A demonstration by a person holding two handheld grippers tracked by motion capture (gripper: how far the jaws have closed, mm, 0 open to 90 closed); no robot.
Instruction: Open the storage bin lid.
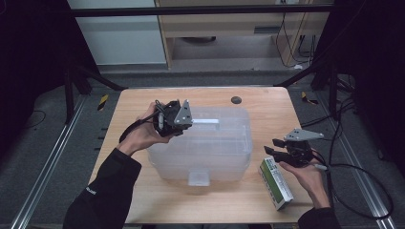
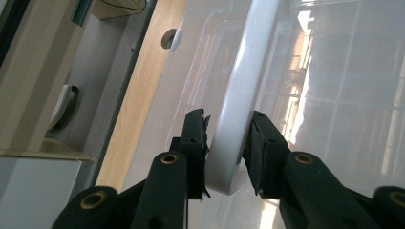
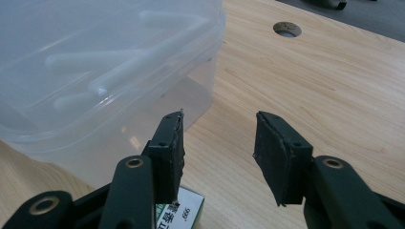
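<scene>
Room: dark surrounds and a grey floor framed my wooden table point(image 1: 143, 191); a light cabinet stood beyond its far edge.
Left fingers: my left gripper point(image 2: 228, 152) had its pads clamped on the white handle point(image 2: 239, 105) of the translucent storage box point(image 1: 200, 143), at the lid's ten o'clock corner in the high view.
Right fingers: my right gripper point(image 3: 218, 157) held its pads apart with nothing between them, hanging just above the green-and-white carton point(image 1: 275, 183).
Carton: it lay flat on the table at about four o'clock from the box, near the front right corner.
Step in hand: I judged I was steadying the box by its handle while the carton waited free.
Next move: raising the lid probably called for a firm hold and an upward swing.
Edges: the carton sat close to the table's right and near edges, so a nudge could have tipped it off.
Open room: bare wood lay at three o'clock of the box, up toward the cable hole point(image 1: 235, 99).
</scene>
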